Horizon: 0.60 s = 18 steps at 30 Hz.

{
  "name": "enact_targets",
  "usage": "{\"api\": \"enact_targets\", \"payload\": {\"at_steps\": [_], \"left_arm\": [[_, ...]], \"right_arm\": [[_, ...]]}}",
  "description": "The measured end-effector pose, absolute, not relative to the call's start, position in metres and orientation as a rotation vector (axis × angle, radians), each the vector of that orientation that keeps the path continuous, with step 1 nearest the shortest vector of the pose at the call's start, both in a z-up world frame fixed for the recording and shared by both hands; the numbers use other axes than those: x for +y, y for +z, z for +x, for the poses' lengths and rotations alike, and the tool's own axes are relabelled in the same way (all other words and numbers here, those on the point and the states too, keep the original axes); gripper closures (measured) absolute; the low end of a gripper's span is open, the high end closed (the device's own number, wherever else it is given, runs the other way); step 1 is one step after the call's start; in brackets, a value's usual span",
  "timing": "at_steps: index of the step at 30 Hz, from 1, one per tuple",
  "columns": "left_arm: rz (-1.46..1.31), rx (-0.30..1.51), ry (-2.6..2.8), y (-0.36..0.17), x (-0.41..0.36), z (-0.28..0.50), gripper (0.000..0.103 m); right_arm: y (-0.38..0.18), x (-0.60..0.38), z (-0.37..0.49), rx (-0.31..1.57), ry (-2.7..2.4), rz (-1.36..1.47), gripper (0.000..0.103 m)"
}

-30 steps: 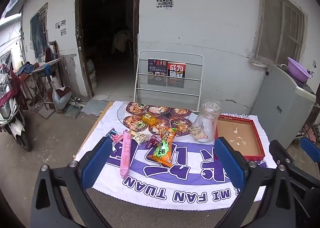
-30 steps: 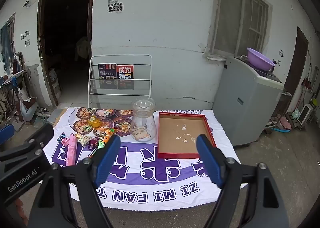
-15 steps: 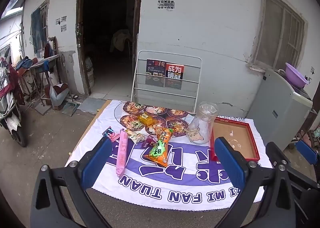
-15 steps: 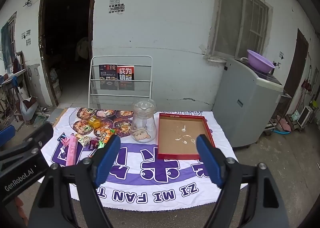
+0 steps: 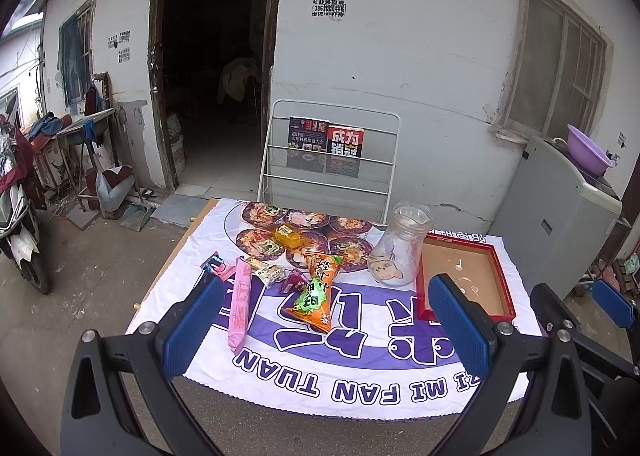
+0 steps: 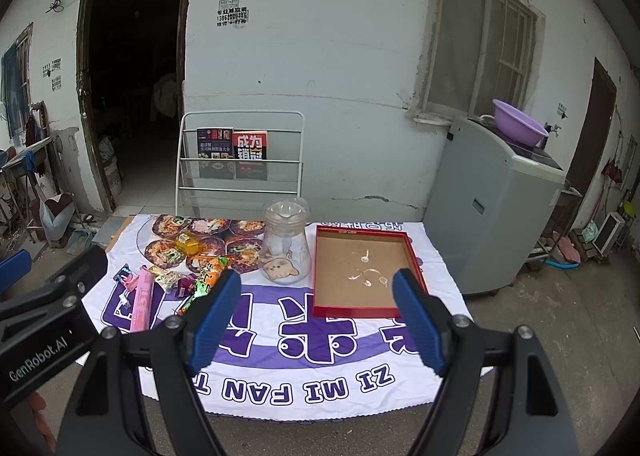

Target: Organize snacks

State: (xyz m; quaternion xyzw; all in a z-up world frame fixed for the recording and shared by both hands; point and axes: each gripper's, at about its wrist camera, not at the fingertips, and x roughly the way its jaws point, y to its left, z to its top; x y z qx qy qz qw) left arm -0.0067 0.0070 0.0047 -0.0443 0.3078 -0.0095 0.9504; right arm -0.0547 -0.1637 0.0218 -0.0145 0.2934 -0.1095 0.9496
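Several snack packs lie on the left of a table covered by a white and purple cloth (image 5: 360, 384): an orange and green bag (image 5: 316, 292), a long pink pack (image 5: 240, 302), a yellow pack (image 5: 289, 236) and small wrapped sweets (image 5: 266, 271). A clear glass jar (image 5: 402, 246) stands in the middle, and a red tray (image 5: 464, 274) lies at the right. My left gripper (image 5: 324, 332) is open and empty, in front of the table. My right gripper (image 6: 316, 320) is open and empty, in front of the red tray (image 6: 362, 270) and jar (image 6: 285, 242).
A white wire rack (image 5: 330, 160) with two books stands behind the table. A grey washing machine (image 6: 496, 208) with a purple basin (image 6: 518, 128) is at the right. A dark doorway (image 5: 216, 68) and a scooter (image 5: 20, 232) are at the left.
The left gripper has pulled back and risen a little, so the table looks smaller and farther. The right gripper has hardly moved. Both stay open.
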Motion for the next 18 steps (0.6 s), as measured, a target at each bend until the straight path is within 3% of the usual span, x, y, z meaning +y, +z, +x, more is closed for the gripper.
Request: {"api": "enact_targets", "payload": {"at_steps": [18], "left_arm": [[-0.073, 0.620, -0.024, 0.006, -0.011, 0.001, 0.000]], "right_arm": [[0.031, -0.175, -0.055, 0.593, -0.232, -0.036, 0.025]]}}
